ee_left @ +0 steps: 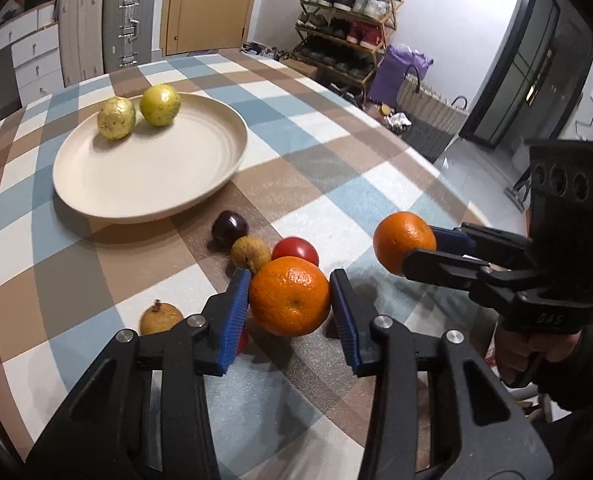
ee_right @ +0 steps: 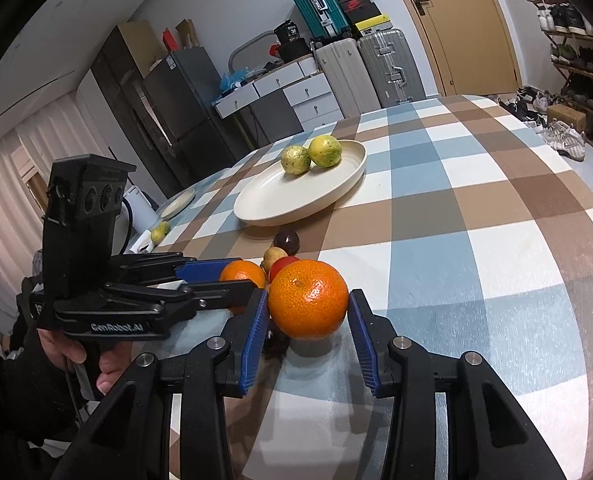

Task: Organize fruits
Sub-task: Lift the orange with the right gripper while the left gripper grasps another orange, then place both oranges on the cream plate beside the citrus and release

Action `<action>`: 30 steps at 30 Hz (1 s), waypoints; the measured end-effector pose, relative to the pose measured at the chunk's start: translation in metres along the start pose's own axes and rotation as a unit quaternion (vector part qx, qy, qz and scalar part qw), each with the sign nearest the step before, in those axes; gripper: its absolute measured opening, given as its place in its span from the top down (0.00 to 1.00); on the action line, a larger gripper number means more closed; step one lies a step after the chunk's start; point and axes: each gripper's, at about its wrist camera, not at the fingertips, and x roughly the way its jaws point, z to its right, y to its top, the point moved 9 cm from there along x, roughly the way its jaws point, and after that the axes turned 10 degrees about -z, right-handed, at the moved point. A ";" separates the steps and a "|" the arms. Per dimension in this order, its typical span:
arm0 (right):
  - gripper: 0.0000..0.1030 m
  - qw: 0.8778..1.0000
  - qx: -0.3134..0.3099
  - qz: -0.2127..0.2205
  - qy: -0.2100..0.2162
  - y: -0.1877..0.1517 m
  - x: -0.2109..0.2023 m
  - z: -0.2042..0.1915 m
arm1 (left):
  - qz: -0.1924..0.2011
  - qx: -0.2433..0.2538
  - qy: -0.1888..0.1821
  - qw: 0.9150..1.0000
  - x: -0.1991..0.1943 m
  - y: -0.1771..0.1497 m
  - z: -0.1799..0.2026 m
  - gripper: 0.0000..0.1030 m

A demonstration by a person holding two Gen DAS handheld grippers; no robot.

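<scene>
My left gripper (ee_left: 290, 296) is shut on an orange (ee_left: 289, 295), held just above the checked tablecloth. My right gripper (ee_right: 307, 306) is shut on a second orange (ee_right: 308, 299); it also shows in the left wrist view (ee_left: 404, 242). A cream plate (ee_left: 184, 176) holds two yellow-green fruits (ee_left: 160, 105) at its far side. A dark plum (ee_left: 229, 228), a brown longan-like fruit (ee_left: 250, 253) and a red tomato (ee_left: 296, 250) lie in a row between the plate and the grippers. Another brown fruit (ee_left: 161, 318) lies left of my left gripper.
The round table's edge (ee_left: 436, 160) curves on the right, with a shoe rack (ee_left: 344, 20) and a basket (ee_left: 428, 100) beyond. Suitcases (ee_right: 388, 68) and drawers stand behind the table. A small dish (ee_right: 178, 204) and a yellow fruit (ee_right: 159, 233) sit at the far left.
</scene>
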 end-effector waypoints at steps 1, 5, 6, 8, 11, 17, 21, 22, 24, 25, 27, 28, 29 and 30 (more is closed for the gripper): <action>0.60 1.000 0.000 0.001 0.002 0.002 0.000 -0.001 | 0.007 -0.008 -0.004 1.000 -0.005 0.001 -0.004 0.63; 0.60 1.000 -0.013 -0.001 -0.018 0.015 0.003 0.000 | 0.026 -0.043 -0.022 0.999 -0.026 0.007 -0.020 0.63; 0.60 1.000 -0.012 -0.001 -0.018 0.019 0.004 0.000 | 0.033 -0.049 -0.023 0.998 -0.032 0.011 -0.026 0.63; 0.60 1.000 -0.010 0.001 -0.009 0.030 0.006 0.001 | 0.043 -0.055 -0.017 0.997 -0.041 0.016 -0.036 0.63; 0.60 1.000 -0.021 0.006 -0.008 0.051 0.009 -0.003 | 0.057 -0.060 -0.002 0.997 -0.052 0.027 -0.054 0.63; 0.60 0.998 -0.066 0.009 0.005 0.111 0.024 -0.023 | 0.071 -0.106 0.028 0.991 -0.056 0.052 -0.100 0.63; 0.60 0.995 -0.096 -0.009 -0.002 0.151 0.050 -0.035 | 0.082 -0.120 0.055 0.988 -0.057 0.069 -0.126 0.63; 0.60 0.995 -0.098 -0.014 0.005 0.162 0.058 -0.037 | 0.085 -0.121 0.057 0.987 -0.057 0.074 -0.132 0.63; 0.60 0.995 -0.100 -0.025 0.012 0.177 0.070 -0.041 | 0.088 -0.122 0.069 0.986 -0.055 0.082 -0.142 0.63; 0.60 0.994 -0.103 -0.033 0.018 0.187 0.080 -0.044 | 0.089 -0.124 0.071 0.986 -0.053 0.084 -0.145 0.63; 0.60 0.993 -0.107 -0.044 0.028 0.199 0.093 -0.049 | 0.085 -0.128 0.068 0.986 -0.046 0.090 -0.154 0.63; 0.60 0.992 -0.110 -0.055 0.035 0.206 0.103 -0.053 | 0.085 -0.130 0.070 0.985 -0.042 0.092 -0.159 0.63; 0.60 0.991 -0.113 -0.061 0.040 0.210 0.109 -0.056 | 0.083 -0.131 0.071 0.985 -0.038 0.093 -0.161 0.63; 0.60 0.990 -0.117 -0.069 0.046 0.215 0.118 -0.059 | 0.081 -0.131 0.071 0.986 -0.034 0.094 -0.163 0.63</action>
